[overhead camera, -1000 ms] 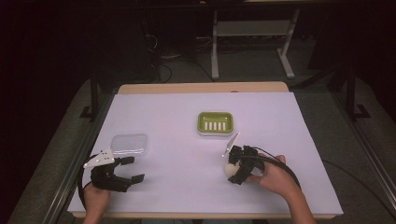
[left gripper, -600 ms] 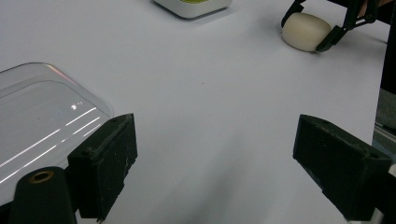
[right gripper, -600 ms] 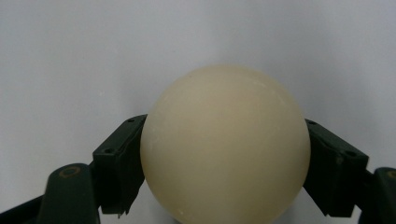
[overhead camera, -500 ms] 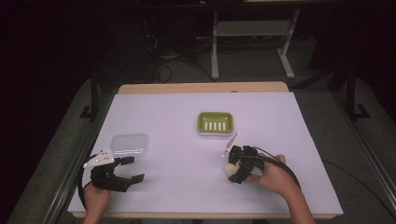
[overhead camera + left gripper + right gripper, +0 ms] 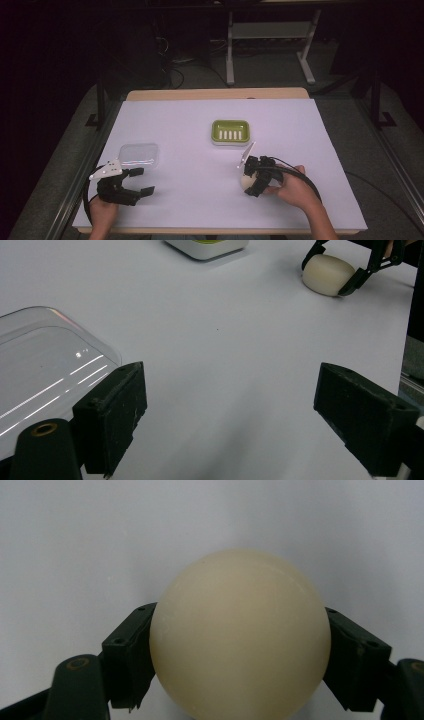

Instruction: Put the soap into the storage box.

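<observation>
Jaws of the left gripper (image 5: 137, 181) are standing wide apart at the near left, just beside a clear lid (image 5: 139, 154). Nearby right, the right gripper (image 5: 248, 181) is clamping a cream soap bar (image 5: 240, 635) resting on the table (image 5: 310, 150). Farther off, a green soap dish (image 5: 230, 132) is sitting centrally.

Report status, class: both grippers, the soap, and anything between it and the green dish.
Right gripper shut on soap bar. Left gripper open, beside clear lid. Path to green dish clear.
</observation>
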Demonstrator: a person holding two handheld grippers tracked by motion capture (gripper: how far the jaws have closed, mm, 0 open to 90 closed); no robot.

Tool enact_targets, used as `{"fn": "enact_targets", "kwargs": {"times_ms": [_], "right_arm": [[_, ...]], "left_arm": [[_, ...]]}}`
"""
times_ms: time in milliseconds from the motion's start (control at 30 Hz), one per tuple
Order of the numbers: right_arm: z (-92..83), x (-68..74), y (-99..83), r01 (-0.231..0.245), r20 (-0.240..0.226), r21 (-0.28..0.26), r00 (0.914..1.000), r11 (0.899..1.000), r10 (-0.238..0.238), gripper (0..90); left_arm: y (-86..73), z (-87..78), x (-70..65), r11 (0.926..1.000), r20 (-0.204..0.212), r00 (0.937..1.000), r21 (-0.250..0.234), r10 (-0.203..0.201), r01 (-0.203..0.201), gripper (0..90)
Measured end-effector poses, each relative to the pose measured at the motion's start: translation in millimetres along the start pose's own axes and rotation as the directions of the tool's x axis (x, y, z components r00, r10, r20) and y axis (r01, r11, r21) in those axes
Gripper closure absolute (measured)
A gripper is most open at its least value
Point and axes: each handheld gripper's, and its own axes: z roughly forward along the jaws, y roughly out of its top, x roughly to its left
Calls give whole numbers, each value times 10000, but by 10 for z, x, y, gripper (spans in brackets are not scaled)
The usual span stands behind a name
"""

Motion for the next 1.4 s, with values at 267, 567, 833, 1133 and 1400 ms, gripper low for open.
{"fn": "enact_targets", "kwargs": {"times_ms": [267,567,833,1133,1400], "right_arm": [[-63,-11,66,167,-96,-102,9998,9998,-168,238],[-200,-112,145,151,-291,-436,9994,9989,-163,238],[-302,-231,213,167,-365,-727,9991,9972,-194,238],[-395,-318,328,271,-318,-823,9990,9962,-298,238],[-437,-374,431,293,-348,-758,9989,9967,-320,238]], "left_arm": [[2,-5,1,10000,-3,10000,-11,49,-49,129],[6,-11,2,9999,19,9999,-45,119,-119,129],[6,-10,7,9999,25,10000,-101,93,-93,129],[6,-15,10,9999,24,10000,-89,86,-86,129],[5,-18,12,9999,31,10000,-141,34,-34,129]]}}
